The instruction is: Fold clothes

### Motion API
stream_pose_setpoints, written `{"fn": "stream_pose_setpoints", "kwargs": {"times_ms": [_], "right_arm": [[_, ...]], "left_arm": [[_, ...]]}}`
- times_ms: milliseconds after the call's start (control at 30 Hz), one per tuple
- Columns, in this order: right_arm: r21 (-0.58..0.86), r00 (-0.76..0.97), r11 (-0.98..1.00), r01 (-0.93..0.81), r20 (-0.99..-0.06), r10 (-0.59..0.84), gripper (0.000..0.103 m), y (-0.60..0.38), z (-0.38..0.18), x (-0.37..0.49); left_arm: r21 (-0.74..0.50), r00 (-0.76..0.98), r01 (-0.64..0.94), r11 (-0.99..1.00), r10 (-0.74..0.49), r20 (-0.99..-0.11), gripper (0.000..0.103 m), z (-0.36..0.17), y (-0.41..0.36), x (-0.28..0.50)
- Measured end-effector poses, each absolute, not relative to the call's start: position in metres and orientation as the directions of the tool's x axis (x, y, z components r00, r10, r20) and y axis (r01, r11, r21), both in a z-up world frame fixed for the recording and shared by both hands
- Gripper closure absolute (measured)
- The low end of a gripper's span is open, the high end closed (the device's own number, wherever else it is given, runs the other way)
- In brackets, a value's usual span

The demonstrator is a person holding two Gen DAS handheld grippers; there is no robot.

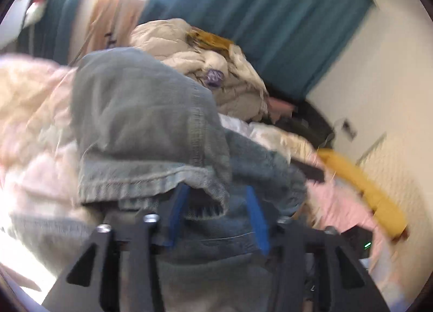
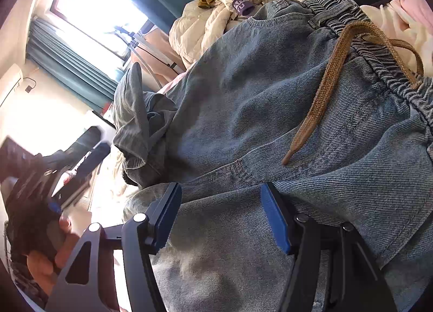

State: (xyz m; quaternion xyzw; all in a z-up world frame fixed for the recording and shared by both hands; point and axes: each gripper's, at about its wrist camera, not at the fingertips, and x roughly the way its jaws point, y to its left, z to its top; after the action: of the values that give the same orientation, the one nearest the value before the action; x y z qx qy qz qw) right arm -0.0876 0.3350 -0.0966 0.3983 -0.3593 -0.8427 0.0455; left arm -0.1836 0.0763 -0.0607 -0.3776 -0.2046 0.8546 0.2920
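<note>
Handling the faded blue denim drawstring trousers (image 2: 243,100): heavy, floppy; both my left gripper (image 1: 216,211) and right gripper (image 2: 222,214) gape apart over them, so I'd pinch the thick hem just ahead.

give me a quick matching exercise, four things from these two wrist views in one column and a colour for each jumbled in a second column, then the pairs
Things:
1. jeans
2. drawstring
3. curtain
4. gripper pads

Colours:
a. teal
b. bright blue
c. brown
d. faded grey-blue

Pairs: 1-d, 2-c, 3-a, 4-b
</note>
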Motion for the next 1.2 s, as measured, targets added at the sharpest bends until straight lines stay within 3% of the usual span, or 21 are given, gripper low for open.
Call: {"fn": "stream_pose_setpoints", "kwargs": {"times_ms": [133,333,667,767,833,1067,1200], "right_arm": [[0.646,-0.678,-0.733,-0.214,-0.638,-0.365,0.042,0.334,-0.095,-0.083],[0.643,-0.677,-0.735,-0.216,-0.641,-0.361,0.042,0.334,-0.095,-0.083],[0.645,-0.676,-0.733,-0.217,-0.641,-0.363,0.042,0.335,-0.097,-0.084],[0.644,-0.677,-0.734,-0.215,-0.640,-0.364,0.042,0.335,-0.099,-0.085],[0.642,-0.676,-0.736,-0.214,-0.641,-0.364,0.042,0.335,-0.099,-0.086],[0.629,-0.676,-0.748,-0.210,-0.646,-0.354,0.042,0.332,-0.100,-0.086],[0.615,-0.677,-0.761,-0.204,-0.650,-0.344,0.042,0.329,-0.100,-0.087]], "left_arm": [[-0.778,-0.537,-0.159,-0.608,0.715,-0.449,0.045,-0.095,0.040,-0.187],[-0.919,-0.534,-0.045,-0.391,0.787,-0.308,0.044,-0.130,0.029,-0.203],[-0.953,-0.500,-0.020,-0.303,0.828,-0.253,0.044,-0.151,0.074,-0.217],[-0.943,-0.518,0.007,-0.334,0.805,-0.289,0.044,-0.156,0.082,-0.224],[-0.929,-0.532,0.016,-0.371,0.783,-0.322,0.050,-0.156,0.083,-0.229],[-0.801,-0.621,0.049,-0.597,0.610,-0.492,0.098,-0.131,0.058,-0.229],[-0.726,-0.684,0.053,-0.685,0.505,-0.527,0.101,-0.107,0.030,-0.217]]}}
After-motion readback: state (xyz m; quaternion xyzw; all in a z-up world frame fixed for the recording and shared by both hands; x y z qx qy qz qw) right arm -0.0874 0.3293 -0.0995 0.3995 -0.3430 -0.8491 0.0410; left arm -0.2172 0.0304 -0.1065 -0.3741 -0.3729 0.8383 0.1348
